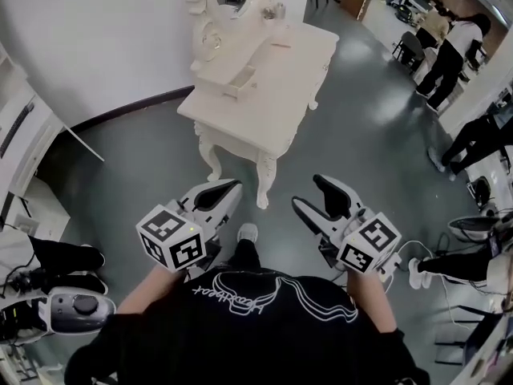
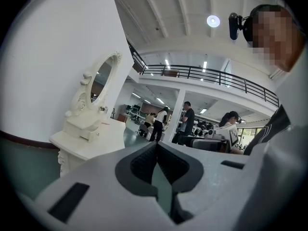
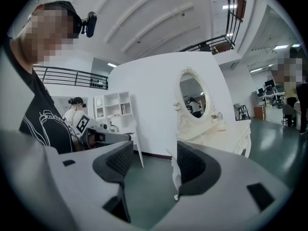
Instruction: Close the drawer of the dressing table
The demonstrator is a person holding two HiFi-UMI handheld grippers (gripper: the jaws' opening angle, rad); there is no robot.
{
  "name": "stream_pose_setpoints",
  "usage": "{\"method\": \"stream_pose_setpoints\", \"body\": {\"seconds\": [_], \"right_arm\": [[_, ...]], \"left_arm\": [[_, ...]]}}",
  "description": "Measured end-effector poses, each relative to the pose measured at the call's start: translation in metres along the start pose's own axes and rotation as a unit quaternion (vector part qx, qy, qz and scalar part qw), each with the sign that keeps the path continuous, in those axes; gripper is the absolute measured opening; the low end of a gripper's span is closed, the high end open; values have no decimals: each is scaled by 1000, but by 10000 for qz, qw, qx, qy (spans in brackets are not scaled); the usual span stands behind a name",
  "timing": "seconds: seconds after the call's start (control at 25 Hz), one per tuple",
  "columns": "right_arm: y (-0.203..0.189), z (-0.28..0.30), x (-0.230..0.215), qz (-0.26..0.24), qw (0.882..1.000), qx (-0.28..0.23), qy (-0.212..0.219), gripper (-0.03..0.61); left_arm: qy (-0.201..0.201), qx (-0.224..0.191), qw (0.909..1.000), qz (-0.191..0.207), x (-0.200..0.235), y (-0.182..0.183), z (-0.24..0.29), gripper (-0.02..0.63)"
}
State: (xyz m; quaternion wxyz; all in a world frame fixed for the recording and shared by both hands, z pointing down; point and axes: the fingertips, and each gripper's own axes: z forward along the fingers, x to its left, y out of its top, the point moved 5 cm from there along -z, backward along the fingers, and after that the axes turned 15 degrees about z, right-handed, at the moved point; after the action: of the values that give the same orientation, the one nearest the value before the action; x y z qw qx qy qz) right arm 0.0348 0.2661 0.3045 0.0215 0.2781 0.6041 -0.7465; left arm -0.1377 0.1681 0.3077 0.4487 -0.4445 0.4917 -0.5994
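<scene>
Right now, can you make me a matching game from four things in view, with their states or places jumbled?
Things:
1. left gripper
2. right gripper
3. small drawer
4. oval mirror

States or places:
A. stands at the back of the dressing table
B. jaws wide apart, nothing between them
C. jaws together, holding nothing
D. pulled out

Pairs: 1-C, 2-B, 3-D, 4-A

Open floor [image 1: 353,127] before dressing table [image 1: 268,87], wall [image 1: 96,38] on its left, bystanders [image 1: 453,50] well right.

No legible text, shirt script [image 1: 240,293] — unreadable
</scene>
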Motion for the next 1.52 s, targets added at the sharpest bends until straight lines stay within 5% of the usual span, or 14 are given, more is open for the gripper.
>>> {"method": "stream_pose_setpoints", "body": {"seconds": [0.8,1.16,1.52], "right_arm": [[70,190,-179,561,9969,481,-268,270],[80,231,-222,645,9957,614,-251,265],[85,252,-266,534,9939,969,11,255]], "left_arm": [[103,451,9980,-423,237,-2,160,4],[44,638,9969,-464,275,-12,203,5],[527,609,9945,-673,290,-20,227,5]]}}
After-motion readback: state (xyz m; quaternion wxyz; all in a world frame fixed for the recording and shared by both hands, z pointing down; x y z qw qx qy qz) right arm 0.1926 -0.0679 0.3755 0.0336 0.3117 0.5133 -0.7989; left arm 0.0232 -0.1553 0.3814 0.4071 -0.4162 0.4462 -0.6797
